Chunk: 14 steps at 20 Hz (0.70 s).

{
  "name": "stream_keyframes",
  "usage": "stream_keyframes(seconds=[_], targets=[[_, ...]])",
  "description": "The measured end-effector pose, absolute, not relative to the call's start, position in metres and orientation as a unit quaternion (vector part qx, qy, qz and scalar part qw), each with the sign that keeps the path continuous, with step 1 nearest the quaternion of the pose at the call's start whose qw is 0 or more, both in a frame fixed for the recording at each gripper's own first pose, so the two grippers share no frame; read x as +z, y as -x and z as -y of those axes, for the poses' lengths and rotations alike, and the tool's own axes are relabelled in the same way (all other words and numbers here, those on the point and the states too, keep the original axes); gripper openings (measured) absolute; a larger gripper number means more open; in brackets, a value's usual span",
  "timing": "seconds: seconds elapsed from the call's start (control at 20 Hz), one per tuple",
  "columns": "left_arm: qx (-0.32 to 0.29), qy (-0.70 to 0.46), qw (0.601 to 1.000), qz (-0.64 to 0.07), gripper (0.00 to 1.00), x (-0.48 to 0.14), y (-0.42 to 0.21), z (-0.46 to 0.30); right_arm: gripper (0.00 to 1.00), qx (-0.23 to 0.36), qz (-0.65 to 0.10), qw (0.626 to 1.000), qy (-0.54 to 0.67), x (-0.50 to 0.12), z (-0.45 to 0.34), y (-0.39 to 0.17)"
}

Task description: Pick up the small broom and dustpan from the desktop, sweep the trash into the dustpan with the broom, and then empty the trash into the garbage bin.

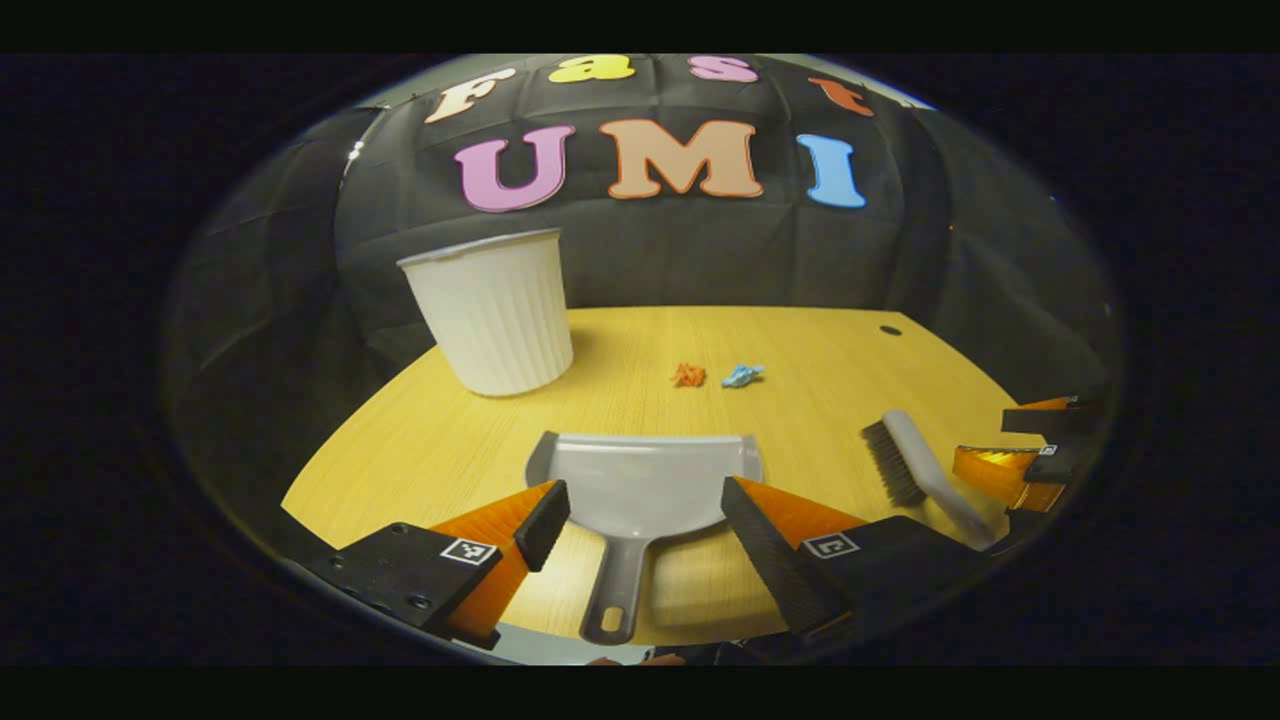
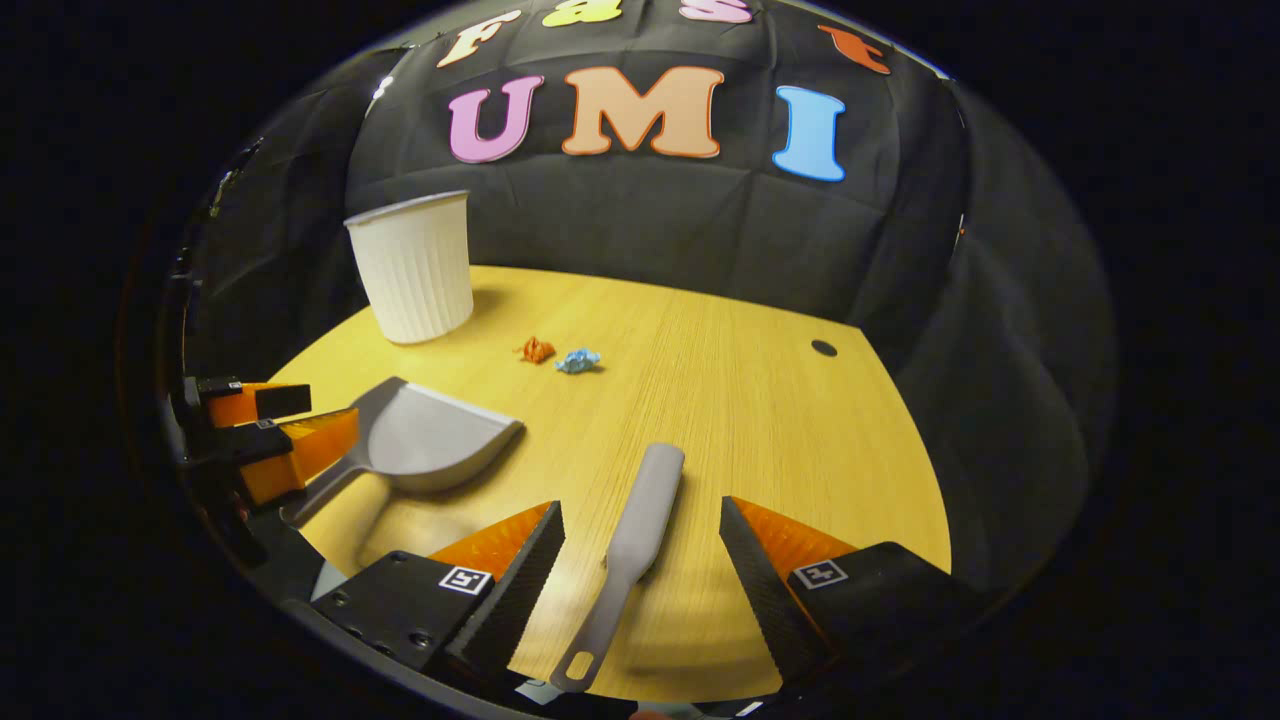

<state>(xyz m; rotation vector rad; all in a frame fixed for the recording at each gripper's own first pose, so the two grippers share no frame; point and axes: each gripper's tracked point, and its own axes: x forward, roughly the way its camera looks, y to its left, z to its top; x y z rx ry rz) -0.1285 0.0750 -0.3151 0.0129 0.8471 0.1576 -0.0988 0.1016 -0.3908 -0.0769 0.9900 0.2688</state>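
Ribbed bin (image 1: 492, 310), smooth dustpan (image 1: 645, 480), bristled broom (image 1: 915, 470) on woodgrain desktop (image 1: 800, 340).

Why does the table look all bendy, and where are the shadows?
Left gripper view: the fisheye lens bows the table edge, and the bin leans. Right gripper view: same curving; a soft shadow lies beside the broom and under the dustpan.
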Motion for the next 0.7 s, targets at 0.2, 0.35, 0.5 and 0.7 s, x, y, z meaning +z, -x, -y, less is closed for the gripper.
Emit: stream_keyframes(seconds=[0.2,0.35,0.5,0.7], targets=[[0.080,-0.002,0.874,-0.480,0.95,-0.350,0.158,-0.080,0.93,0.124,-0.544,0.828,0.046,-0.435,-0.098,0.134],[0.079,-0.011,0.851,-0.519,0.95,-0.376,0.177,-0.080,0.90,0.125,-0.585,0.799,0.060,-0.448,-0.092,0.152],[0.075,-0.021,0.833,-0.548,0.93,-0.395,0.192,-0.081,0.79,0.127,-0.605,0.784,0.066,-0.458,-0.094,0.158],[0.080,-0.019,0.821,-0.565,0.50,-0.404,0.197,-0.082,0.27,0.115,-0.623,0.771,0.064,-0.464,-0.090,0.158]])
